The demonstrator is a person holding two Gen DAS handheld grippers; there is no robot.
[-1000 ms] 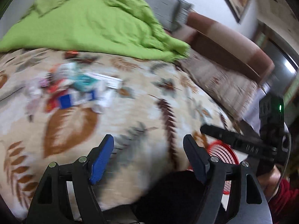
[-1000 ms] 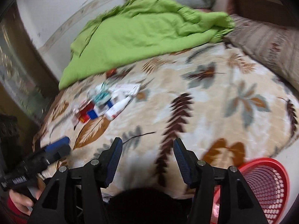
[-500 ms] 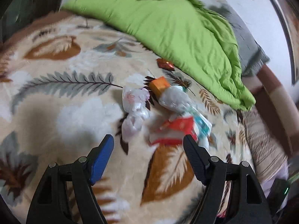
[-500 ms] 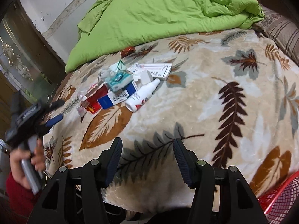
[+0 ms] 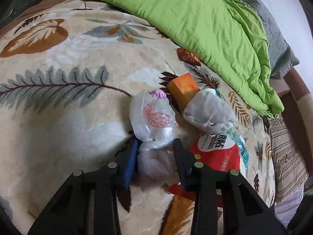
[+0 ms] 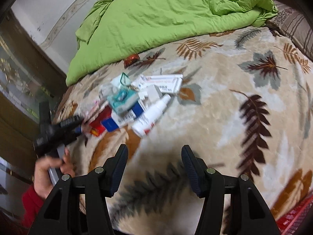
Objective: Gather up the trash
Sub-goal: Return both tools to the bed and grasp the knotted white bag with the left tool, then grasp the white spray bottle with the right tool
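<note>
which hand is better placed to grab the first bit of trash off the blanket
Left. The left gripper is already at the pile, its jaws closing around the crumpled plastic bag between them. The right gripper hangs open over bare blanket, short of the pile, with nothing between its fingers.

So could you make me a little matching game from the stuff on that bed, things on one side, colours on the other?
Things:
1. Quilt
2. Small box
3. Spray bottle
4. Basket

Colours:
A. white
B. red
C. green
D. orange

Pairs: 1-C, 2-D, 3-A, 4-B
</note>
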